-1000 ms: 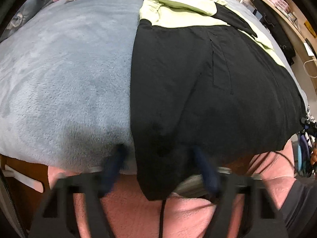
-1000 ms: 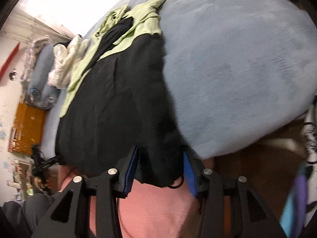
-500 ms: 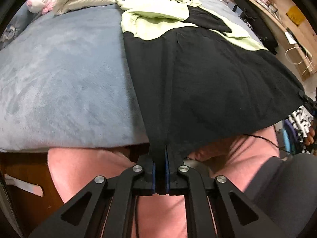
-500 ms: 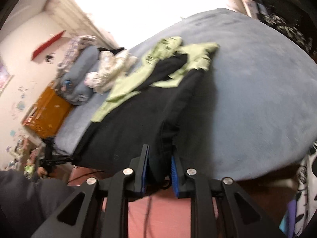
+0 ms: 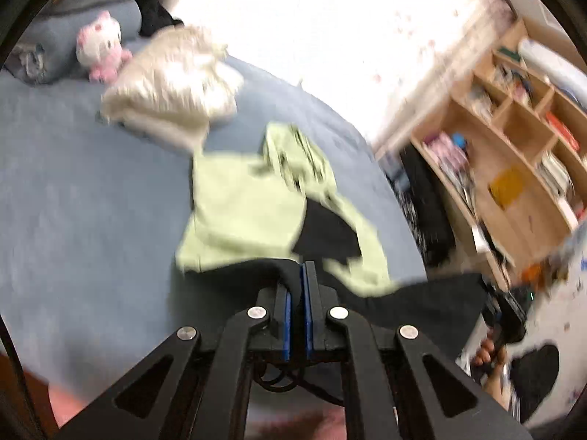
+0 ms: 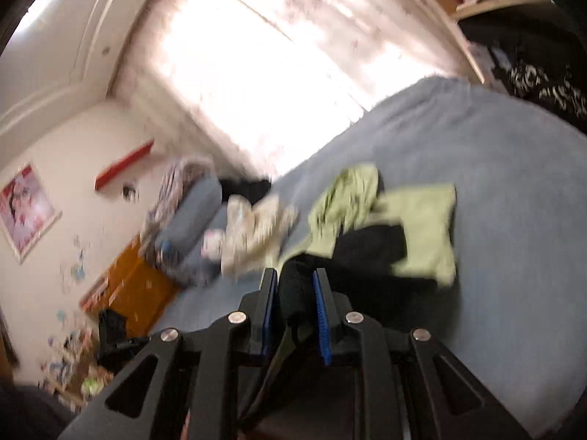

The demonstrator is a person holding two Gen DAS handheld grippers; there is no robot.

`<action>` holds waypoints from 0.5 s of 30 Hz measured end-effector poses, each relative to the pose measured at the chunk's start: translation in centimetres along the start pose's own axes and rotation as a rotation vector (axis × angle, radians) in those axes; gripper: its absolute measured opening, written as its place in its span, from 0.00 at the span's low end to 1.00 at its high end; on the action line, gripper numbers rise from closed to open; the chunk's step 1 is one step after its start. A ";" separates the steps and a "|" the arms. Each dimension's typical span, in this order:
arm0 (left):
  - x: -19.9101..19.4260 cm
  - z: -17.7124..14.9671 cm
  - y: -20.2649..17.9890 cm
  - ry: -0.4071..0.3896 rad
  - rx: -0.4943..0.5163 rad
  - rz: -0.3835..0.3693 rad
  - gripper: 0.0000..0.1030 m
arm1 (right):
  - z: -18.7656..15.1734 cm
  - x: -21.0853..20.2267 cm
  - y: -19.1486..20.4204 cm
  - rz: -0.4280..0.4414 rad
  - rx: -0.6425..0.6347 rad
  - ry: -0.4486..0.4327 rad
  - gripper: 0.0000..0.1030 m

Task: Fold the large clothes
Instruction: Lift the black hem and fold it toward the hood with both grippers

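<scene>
A large black and light-green garment (image 5: pixel 249 216) lies on the blue-grey bed (image 5: pixel 80 220). My left gripper (image 5: pixel 303 271) is shut on the garment's black hem and holds it lifted above the bed. The black cloth stretches right from it (image 5: pixel 422 304). In the right wrist view my right gripper (image 6: pixel 295 282) is shut on a bunched black corner of the same garment (image 6: pixel 367 245), also raised. The green upper part (image 6: pixel 425 227) still rests on the bed (image 6: pixel 513 220). Both views are blurred by motion.
A cream folded quilt (image 5: pixel 172 84) and a pink-white plush toy (image 5: pixel 99 44) sit at the bed's far end. A wooden shelf unit (image 5: pixel 513 168) stands right of the bed. An orange cabinet (image 6: pixel 132 293) stands at the left in the right wrist view. A bright window is behind.
Both grippers closed on the black hem at the bed's near edge, then lifted it up and forward over the bed. The cameras now look toward the window.
</scene>
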State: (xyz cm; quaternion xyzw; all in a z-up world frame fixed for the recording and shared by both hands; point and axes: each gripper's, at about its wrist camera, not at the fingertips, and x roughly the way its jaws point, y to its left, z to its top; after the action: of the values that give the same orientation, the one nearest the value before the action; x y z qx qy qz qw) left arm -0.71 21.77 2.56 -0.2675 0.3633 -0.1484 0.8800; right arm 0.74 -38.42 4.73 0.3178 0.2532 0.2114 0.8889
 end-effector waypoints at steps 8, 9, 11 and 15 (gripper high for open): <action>12.2 12.7 5.0 -0.013 -0.136 0.156 0.07 | 11.6 8.7 -5.4 -0.139 0.115 -0.167 0.03; 14.6 13.5 5.7 0.005 -0.143 0.174 0.07 | 12.3 10.2 -6.3 -0.184 0.120 -0.157 0.03; 18.5 13.8 7.1 0.032 -0.173 0.217 0.07 | 12.7 13.3 -8.8 -0.295 0.165 -0.111 0.05; 25.0 12.8 10.2 0.124 -0.233 0.326 0.36 | 11.4 17.7 -12.7 -0.415 0.220 0.059 0.56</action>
State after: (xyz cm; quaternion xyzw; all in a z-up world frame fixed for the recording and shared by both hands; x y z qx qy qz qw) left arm 26.44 23.30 -9.77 -0.2955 0.4701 0.0230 0.8313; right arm 23.95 -43.16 -1.77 0.3476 0.3607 0.0044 0.8655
